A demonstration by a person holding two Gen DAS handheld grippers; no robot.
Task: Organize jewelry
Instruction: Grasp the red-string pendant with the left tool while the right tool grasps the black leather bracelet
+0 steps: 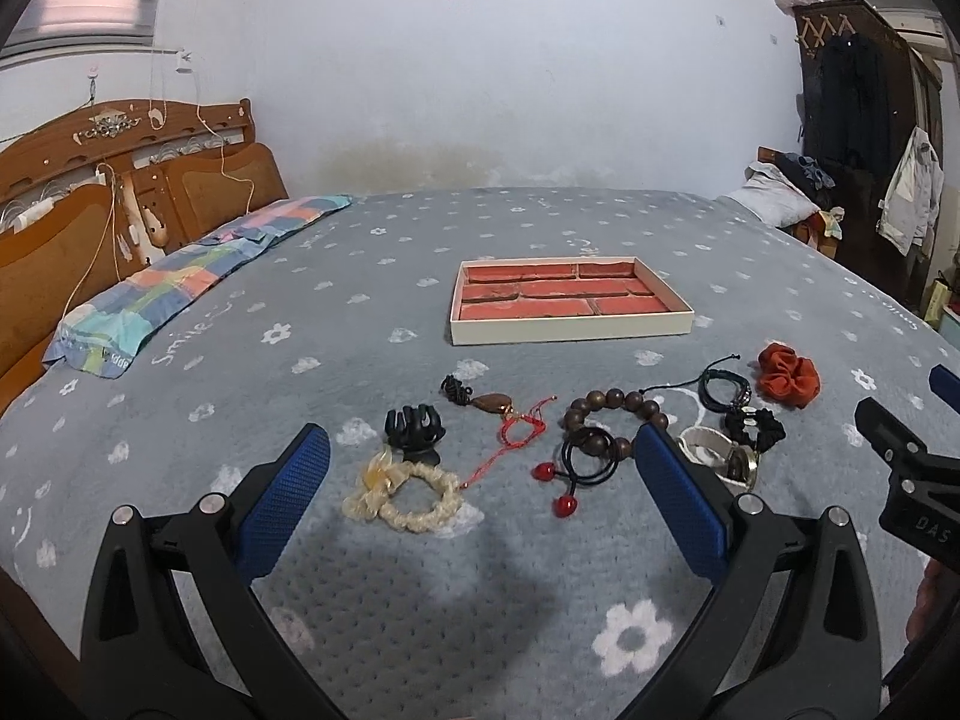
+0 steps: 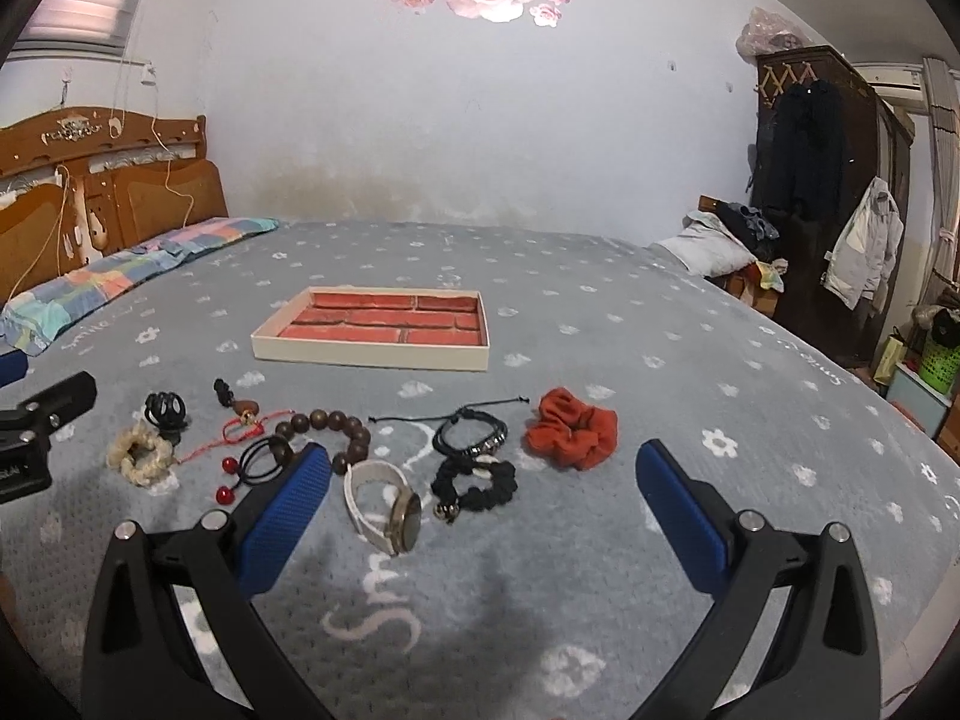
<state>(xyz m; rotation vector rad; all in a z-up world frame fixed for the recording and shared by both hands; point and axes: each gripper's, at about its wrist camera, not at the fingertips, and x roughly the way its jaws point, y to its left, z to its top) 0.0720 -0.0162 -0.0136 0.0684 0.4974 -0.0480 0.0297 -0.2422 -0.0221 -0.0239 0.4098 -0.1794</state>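
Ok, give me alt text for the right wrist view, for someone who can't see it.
The open right gripper hovers over a grey flowered bedspread, its blue fingers framing a white watch and black scrunchie. More jewelry lies in a row: an orange scrunchie, wooden bead bracelet and cream scrunchie. Beyond sits an empty red-lined tray.

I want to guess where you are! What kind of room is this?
Most likely a bedroom. There is a big bed with a wooden headboard and a pillow, and a dark wardrobe with coats hanging on it.
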